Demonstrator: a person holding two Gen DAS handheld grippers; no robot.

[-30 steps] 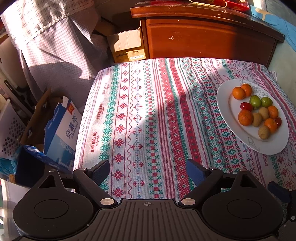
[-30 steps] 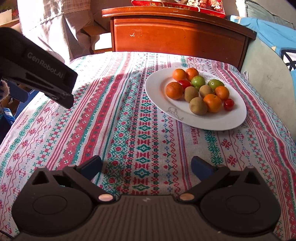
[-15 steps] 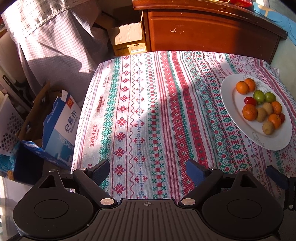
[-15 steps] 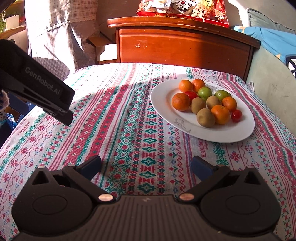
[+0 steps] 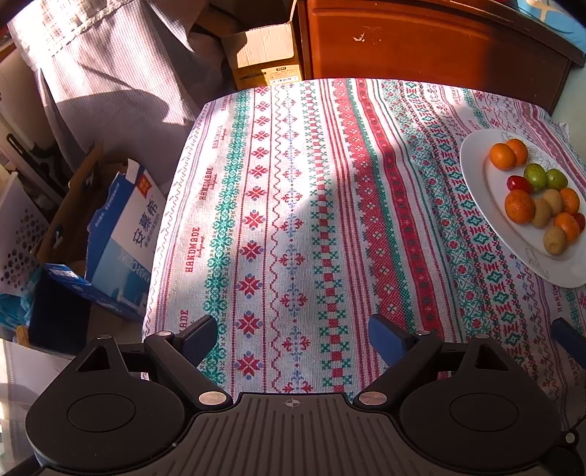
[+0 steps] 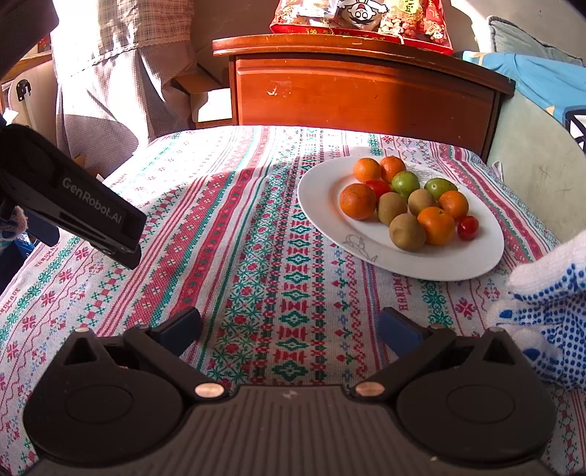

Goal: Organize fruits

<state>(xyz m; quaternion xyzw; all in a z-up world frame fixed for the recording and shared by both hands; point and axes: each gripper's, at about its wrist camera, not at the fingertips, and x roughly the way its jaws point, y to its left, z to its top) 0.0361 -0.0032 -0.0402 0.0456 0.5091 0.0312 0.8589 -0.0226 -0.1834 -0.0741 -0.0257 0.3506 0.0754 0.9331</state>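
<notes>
A white oval plate (image 6: 322, 205) on the patterned tablecloth (image 6: 256, 238) holds mixed fruit: several oranges (image 6: 358, 201), three brown kiwis (image 6: 407, 232), two green fruits (image 6: 405, 184) and two red cherry tomatoes (image 6: 468, 227). The plate also shows at the right edge of the left wrist view (image 5: 476, 172). My right gripper (image 6: 289, 327) is open and empty, low over the cloth in front of the plate. My left gripper (image 5: 293, 337) is open and empty over the cloth's near left part; its body (image 6: 84, 208) shows at the left of the right wrist view.
A wooden cabinet (image 6: 362, 95) stands behind the table with red snack bags (image 6: 362, 22) on top. Cardboard boxes (image 5: 267, 55) and a blue-and-white carton (image 5: 124, 234) sit on the floor to the left. A gloved hand (image 6: 549, 304) is at the right.
Both grippers have drawn back and tilted up a little, so the plate sits further away in view. A gloved hand has come into the right wrist view. Both stay open.
</notes>
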